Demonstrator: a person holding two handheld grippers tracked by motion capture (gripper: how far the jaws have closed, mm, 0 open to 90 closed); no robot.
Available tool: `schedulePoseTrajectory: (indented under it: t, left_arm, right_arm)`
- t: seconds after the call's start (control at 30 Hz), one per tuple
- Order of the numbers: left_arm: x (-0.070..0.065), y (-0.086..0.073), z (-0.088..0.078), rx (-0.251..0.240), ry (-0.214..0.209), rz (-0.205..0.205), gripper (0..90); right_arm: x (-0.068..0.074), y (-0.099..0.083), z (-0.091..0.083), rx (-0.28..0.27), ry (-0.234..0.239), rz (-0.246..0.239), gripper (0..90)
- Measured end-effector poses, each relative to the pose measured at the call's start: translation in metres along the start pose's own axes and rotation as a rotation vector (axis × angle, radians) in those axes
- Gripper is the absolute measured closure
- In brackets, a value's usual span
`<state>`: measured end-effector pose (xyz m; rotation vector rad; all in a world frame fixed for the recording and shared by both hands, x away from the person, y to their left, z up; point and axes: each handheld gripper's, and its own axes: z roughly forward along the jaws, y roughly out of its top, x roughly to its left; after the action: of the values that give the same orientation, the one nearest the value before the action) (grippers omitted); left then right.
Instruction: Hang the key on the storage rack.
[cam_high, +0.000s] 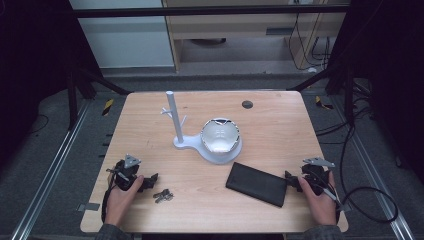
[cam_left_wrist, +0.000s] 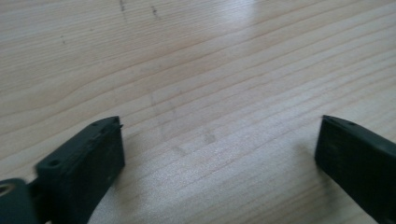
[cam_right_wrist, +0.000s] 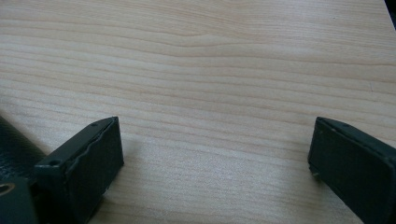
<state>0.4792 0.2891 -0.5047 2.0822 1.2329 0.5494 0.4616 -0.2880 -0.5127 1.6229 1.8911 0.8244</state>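
A white stand with a post and small pegs rises from a white base at the table's middle; a white bowl-like dish sits on that base. A black flat pouch lies at the front right, and a bunch of keys at the front left. My left gripper rests near the front left, just left of the keys, jaws wide open over bare wood. My right gripper sits at the pouch's right end, open, bare wood between its jaws; the pouch's edge shows beside its left jaw.
The wooden table has a round dark hole cover near its far edge. Cables trail off the right side. Metal frame rails flank the table, with a floor and cabinets beyond.
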Motion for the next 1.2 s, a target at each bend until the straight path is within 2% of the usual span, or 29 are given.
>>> schedulePoseTrajectory:
  t: [0.03,0.13,0.2,0.27,0.3,0.33,0.37,0.43,0.47,0.5,0.53,0.63,0.73,0.77,0.8,0.93,1.03,1.13,1.2]
  left_arm:
    - [-0.001,0.001,-0.002,-0.001,-0.004,0.013,8.0]
    - [-0.008,0.012,-0.016,-0.012,-0.013,0.043,6.7]
    - [-0.014,0.022,-0.028,-0.028,-0.04,0.065,6.7]
    - [-0.022,0.032,-0.039,-0.007,-0.081,0.087,6.8]
    - [-0.022,0.032,-0.039,-0.007,-0.081,0.087,6.7]
    - [-0.031,0.04,-0.047,0.029,-0.096,0.132,6.7]
    - [-0.037,0.044,-0.05,0.055,-0.104,0.155,6.8]
    - [-0.04,0.045,-0.052,0.064,-0.116,0.161,7.6]
    - [-0.048,0.045,-0.056,0.084,-0.144,0.176,8.1]
    - [-0.048,0.045,-0.056,0.084,-0.144,0.176,8.1]
    - [-0.054,0.042,-0.058,0.114,-0.175,0.184,8.5]
    - [-0.062,0.036,-0.058,0.146,-0.2,0.213,9.8]
    - [-0.069,0.031,-0.056,0.19,-0.215,0.274,13.5]
    - [-0.069,0.031,-0.056,0.19,-0.215,0.274,14.8]
    - [-0.074,0.03,-0.053,0.217,-0.227,0.301,16.5]
    - [-0.077,0.029,-0.048,0.25,-0.249,0.323,27.7]
    - [-0.078,0.028,-0.044,0.291,-0.24,0.333,35.1]
    - [-0.078,0.025,-0.042,0.32,-0.249,0.351,40.0]
    - [-0.077,0.024,-0.041,0.318,-0.257,0.354,41.7]
  right_arm:
    - [0.0,0.0,0.0,-0.001,0.0,-0.003,3.7]
    - [0.0,-0.001,-0.001,-0.002,-0.004,-0.003,3.7]
    - [0.001,-0.001,-0.001,-0.002,-0.003,-0.002,3.7]
    - [0.001,-0.001,-0.002,-0.001,-0.002,-0.002,4.0]
    - [0.001,-0.001,-0.002,-0.001,-0.002,-0.002,4.0]
    - [0.001,-0.002,-0.002,-0.004,-0.003,-0.001,4.3]
    - [0.001,-0.003,-0.003,-0.003,-0.003,-0.003,4.4]
    - [0.002,-0.003,-0.003,-0.002,-0.002,0.001,4.5]
    - [0.002,-0.003,-0.003,-0.003,-0.003,0.003,4.6]
    - [0.002,-0.003,-0.003,-0.003,-0.003,0.003,4.6]
    - [0.002,-0.003,-0.003,-0.003,-0.004,0.005,4.6]
    - [0.003,-0.003,-0.003,-0.002,-0.005,0.006,4.4]
    - [0.002,-0.003,-0.003,-0.001,-0.002,0.007,4.4]
    - [0.002,-0.003,-0.003,-0.002,0.0,0.007,4.5]
    - [0.002,-0.003,-0.003,-0.002,0.002,0.006,4.5]
    - [0.002,-0.003,-0.003,-0.002,0.003,0.005,4.5]
    - [0.002,-0.003,-0.003,-0.002,0.003,0.005,4.6]
    - [0.002,-0.003,-0.003,-0.003,-0.001,0.006,4.7]
    - [0.002,-0.003,-0.003,-0.003,-0.001,0.006,4.7]
